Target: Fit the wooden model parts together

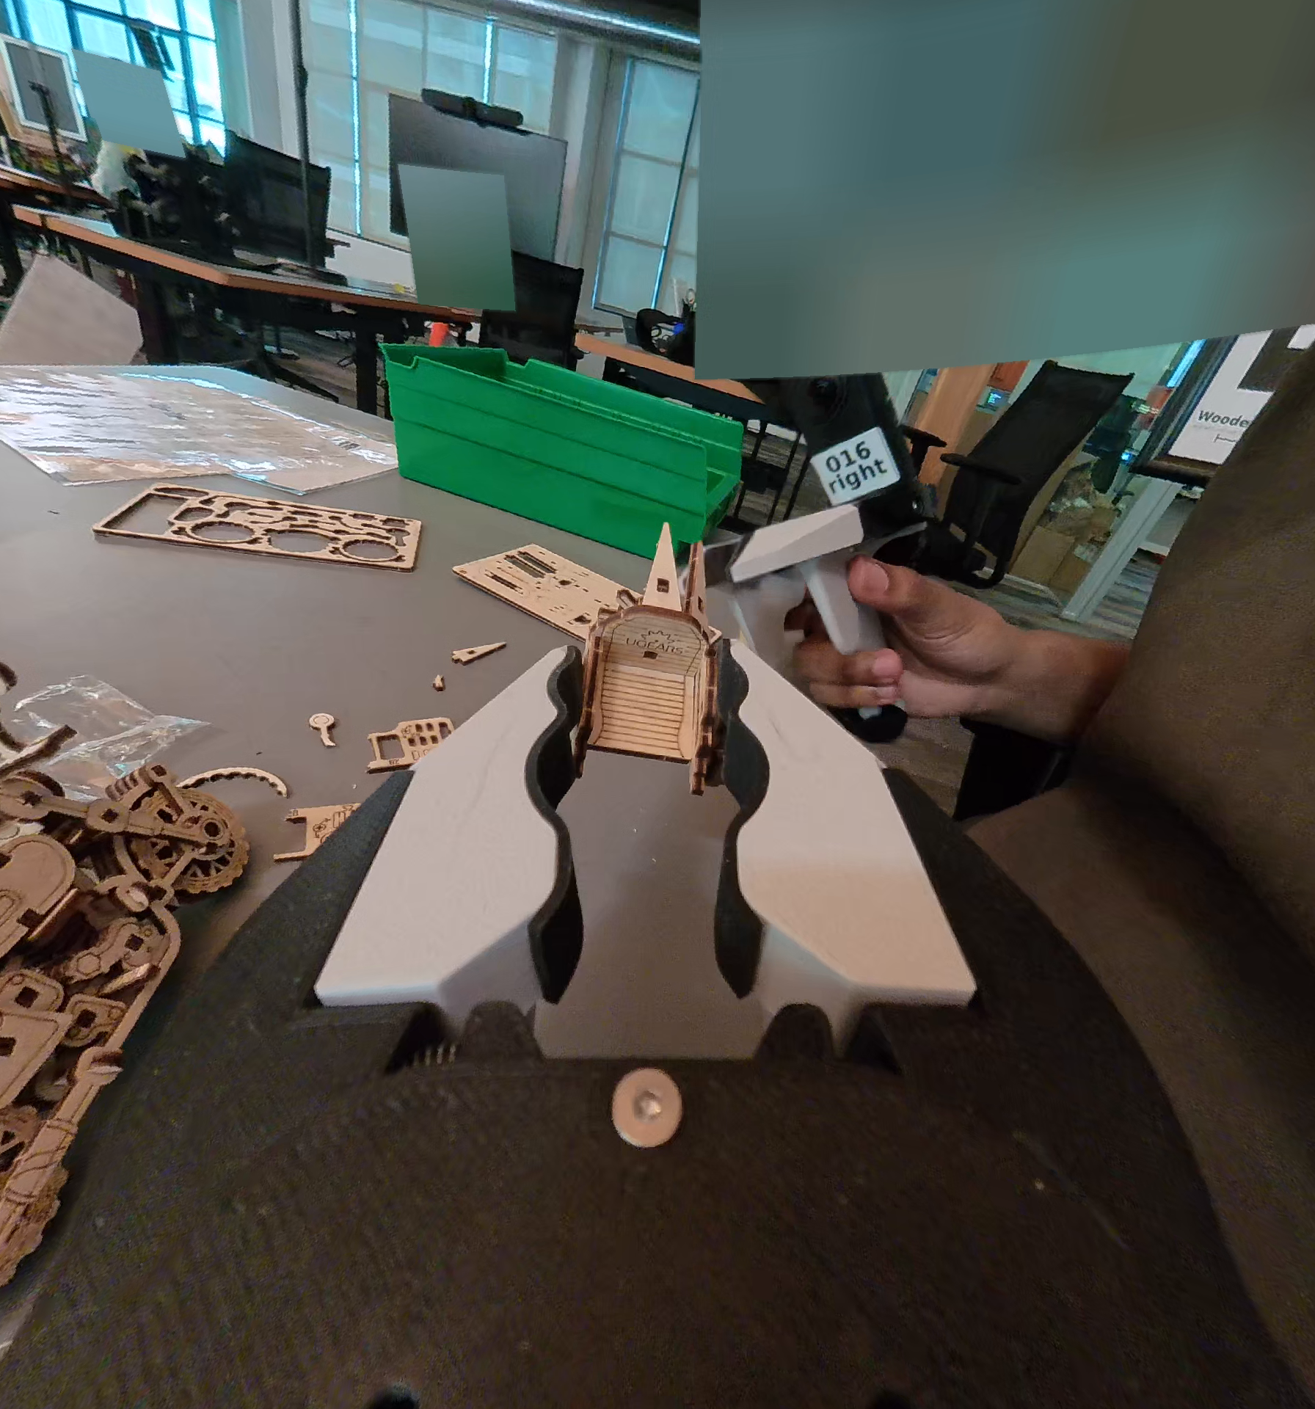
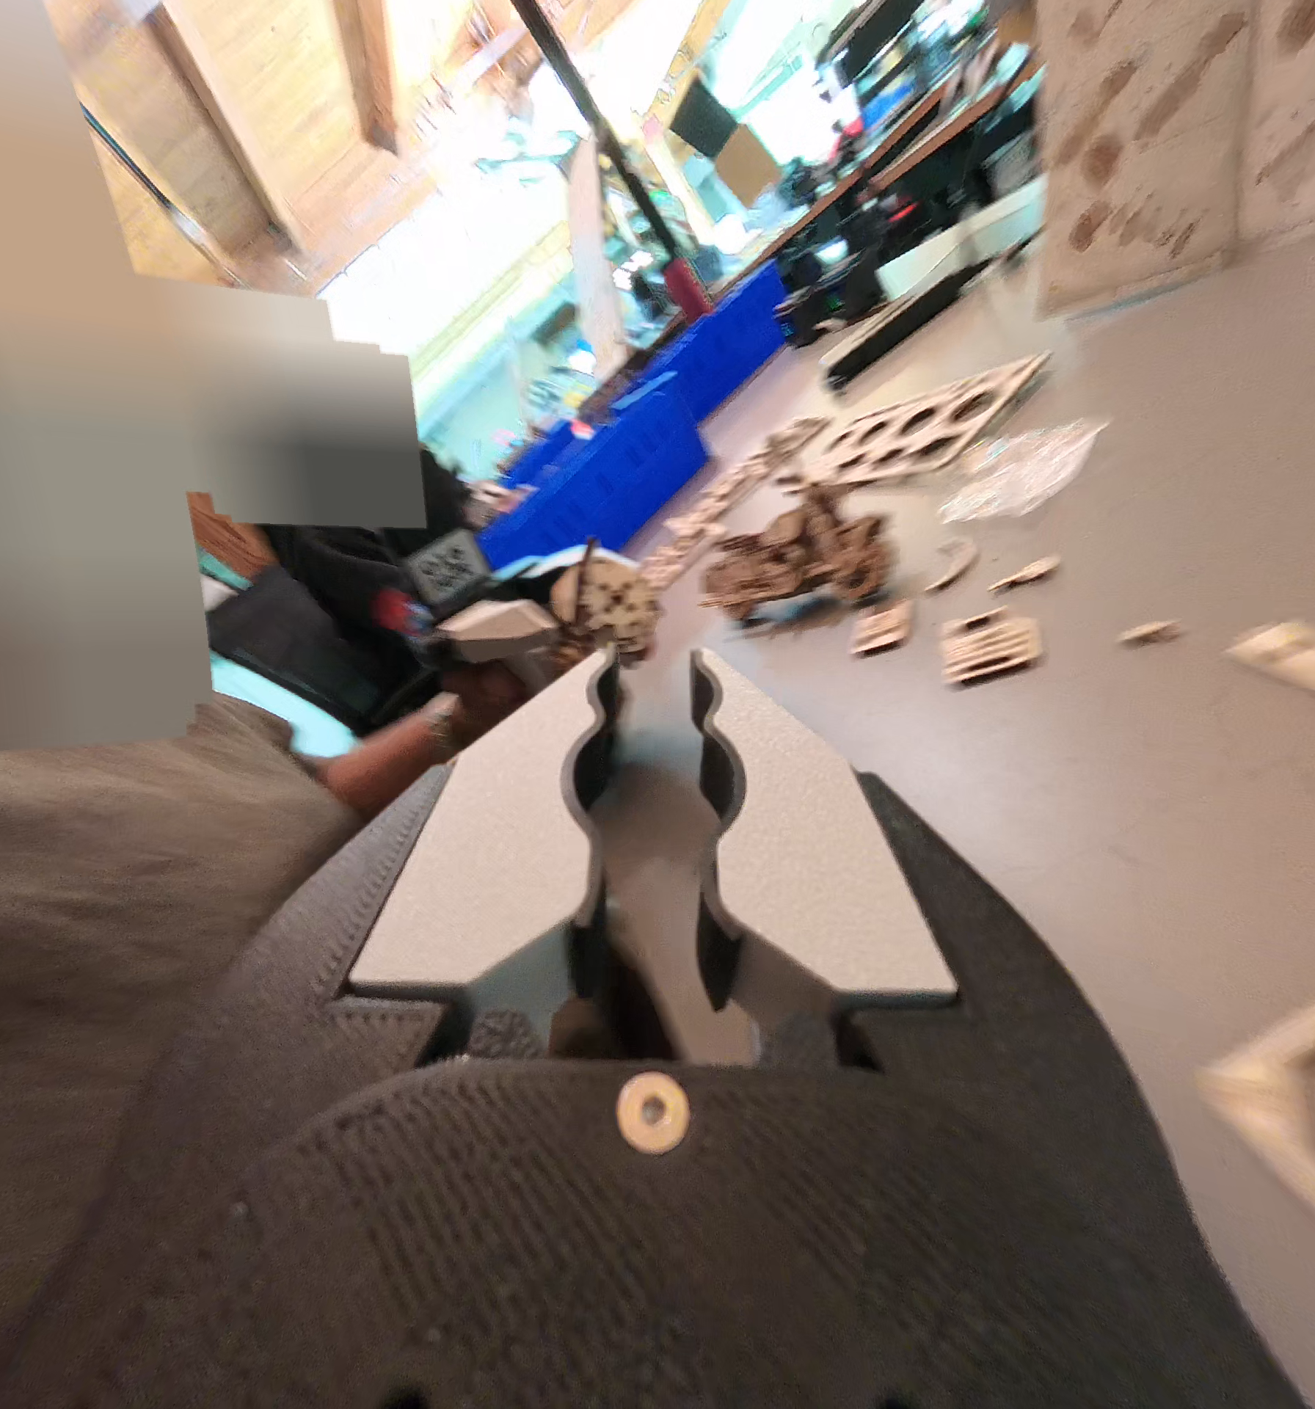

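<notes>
1. Wooden model part, a small pale laser-cut plywood body (image 1: 651,698) with a slatted curved panel and a pointed spike on top, sits clamped between the tips of the left gripper (image 1: 648,709) in the left wrist view, held up above the grey tabletop (image 1: 258,648).
2. Same view: the white fingers (image 1: 479,823) with black wavy pads press on both sides of that body.
3. Behind the body, a person's hand (image 1: 914,648) holds the white handle of the right gripper (image 1: 715,568), close to the spike; whether it grips anything cannot be told from here.
4. On the tabletop lie a punched-out plywood sheet (image 1: 258,526), a second sheet with slots (image 1: 555,587), small loose wooden pieces (image 1: 410,743), a pile of assembled wooden gears (image 1: 52,900) at left, clear plastic wrapping (image 1: 159,431) and a green plastic bin (image 1: 563,450).
5. Right wrist view, blurred: the right gripper (image 2: 653,667) has its fingers (image 2: 784,823) parted with a narrow gap and nothing between them.
6. Just beyond its tips the left gripper (image 2: 563,621) holds the wooden body (image 2: 601,610) above the tabletop (image 2: 1097,762).
7. Farther off lie the gear pile (image 2: 799,568), scattered wooden pieces (image 2: 990,648) and blue crates (image 2: 639,450).
</notes>
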Demonstrator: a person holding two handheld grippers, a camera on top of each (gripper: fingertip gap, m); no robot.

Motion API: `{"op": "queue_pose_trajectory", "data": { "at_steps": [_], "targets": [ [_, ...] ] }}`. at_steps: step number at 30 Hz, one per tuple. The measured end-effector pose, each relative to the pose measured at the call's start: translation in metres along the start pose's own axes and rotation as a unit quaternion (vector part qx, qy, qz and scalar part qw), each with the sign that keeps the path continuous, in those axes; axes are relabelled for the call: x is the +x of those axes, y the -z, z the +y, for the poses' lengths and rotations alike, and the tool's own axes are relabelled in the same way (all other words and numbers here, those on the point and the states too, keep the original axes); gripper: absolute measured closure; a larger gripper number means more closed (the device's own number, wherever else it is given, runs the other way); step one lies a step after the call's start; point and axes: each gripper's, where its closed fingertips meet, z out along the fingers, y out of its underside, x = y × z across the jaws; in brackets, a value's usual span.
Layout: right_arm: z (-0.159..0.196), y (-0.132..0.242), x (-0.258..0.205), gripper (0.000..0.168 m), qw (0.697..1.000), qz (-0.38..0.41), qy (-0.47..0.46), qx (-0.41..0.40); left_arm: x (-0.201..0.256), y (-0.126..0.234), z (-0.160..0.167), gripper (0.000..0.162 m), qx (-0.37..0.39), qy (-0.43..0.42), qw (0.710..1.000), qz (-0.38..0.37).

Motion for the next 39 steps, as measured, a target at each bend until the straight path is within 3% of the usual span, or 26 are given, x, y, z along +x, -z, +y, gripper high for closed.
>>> {"op": "queue_pose_trajectory", "data": {
  "at_steps": [4,7,10,14,17,21,25,34,39],
  "targets": [
    [-0.012,0.022,0.052,0.151,0.977,0.138,0.139,-0.080,-0.003,0.000,-0.001,0.129,0.004,0.012,1.000,0.000],
    [-0.014,0.037,0.098,0.146,0.949,0.222,0.174,-0.139,-0.004,0.000,-0.002,0.130,0.006,0.020,1.000,0.003],
    [-0.017,0.030,0.115,0.144,0.948,0.225,0.160,-0.161,0.000,-0.001,-0.002,0.130,0.008,0.024,1.000,0.013],
    [0.002,0.021,0.153,0.147,0.902,0.282,0.188,-0.268,0.005,-0.001,0.001,0.130,-0.002,0.017,1.000,0.020],
    [0.009,0.008,0.159,0.148,0.892,0.278,0.192,-0.299,0.008,-0.001,0.003,0.130,-0.009,0.010,1.000,0.027],
    [0.011,0.001,0.158,0.162,0.880,0.274,0.212,-0.326,0.019,0.000,0.001,0.130,-0.002,-0.002,0.999,0.054],
    [0.022,0.006,0.141,0.163,0.886,0.252,0.200,-0.334,0.032,0.000,-0.001,0.130,0.006,-0.021,0.996,0.082],
    [0.032,-0.006,0.066,0.163,0.945,0.125,0.141,-0.269,0.046,0.003,-0.001,0.130,0.001,0.002,0.992,0.130],
    [0.034,0.004,0.072,0.163,0.939,0.162,0.153,-0.262,0.040,0.001,0.003,0.130,-0.008,0.009,0.993,0.118]
  ]
}}
